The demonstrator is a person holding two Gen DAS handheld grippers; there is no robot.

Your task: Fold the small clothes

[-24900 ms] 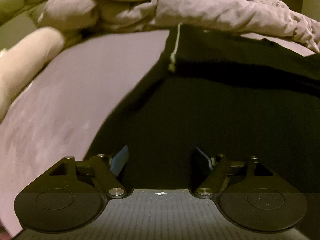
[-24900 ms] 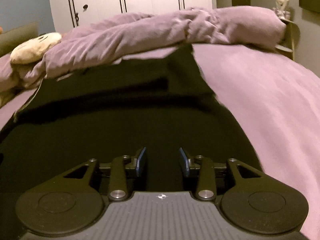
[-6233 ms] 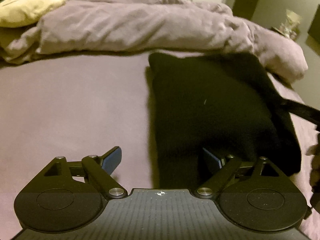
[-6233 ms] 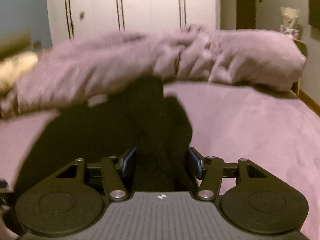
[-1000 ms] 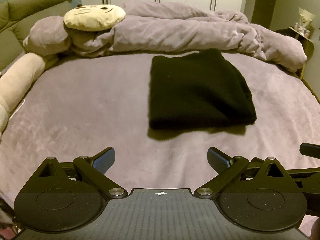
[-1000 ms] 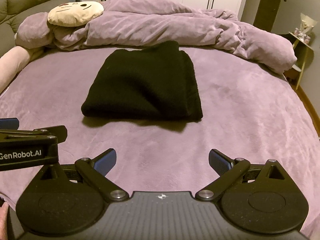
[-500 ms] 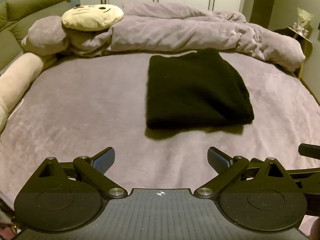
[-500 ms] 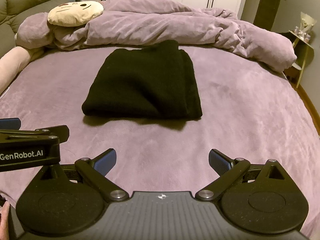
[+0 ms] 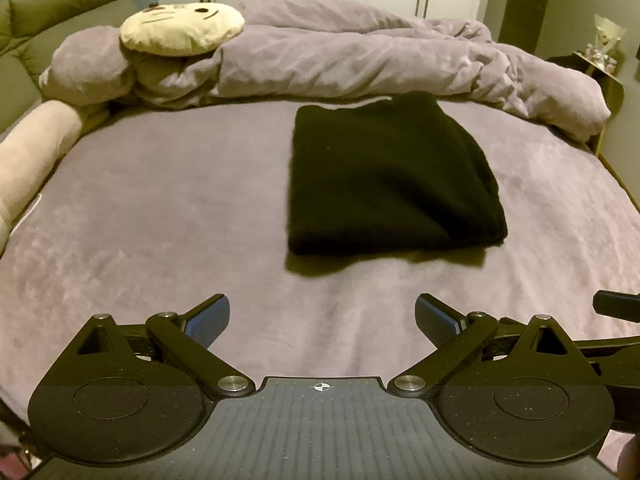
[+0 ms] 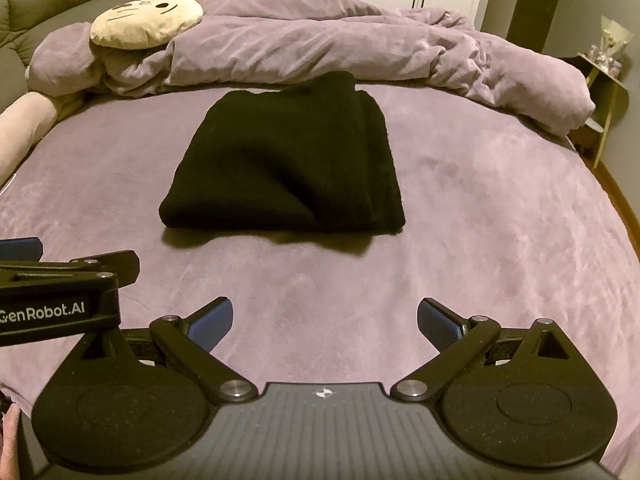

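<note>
A black garment [image 9: 390, 180] lies folded into a thick rectangle on the purple bed [image 9: 160, 216], seen also in the right wrist view as the same black garment [image 10: 292, 164]. My left gripper [image 9: 322, 316] hangs open well short of the garment's near edge, nothing between its blue pads. My right gripper [image 10: 325, 318] is open too, just as far back and empty. The left gripper's side shows at the left edge of the right wrist view.
A bunched purple duvet [image 9: 360, 68] runs across the head of the bed, with a cream face-shaped cushion [image 9: 182, 34] on its left end. A pink bolster [image 9: 28, 152] lies along the left edge. A small side table [image 10: 604, 76] stands at the right.
Over the last second both grippers stayed open and drifted only slightly; the folded garment has not moved. Six seconds ago the right gripper was still on the garment.
</note>
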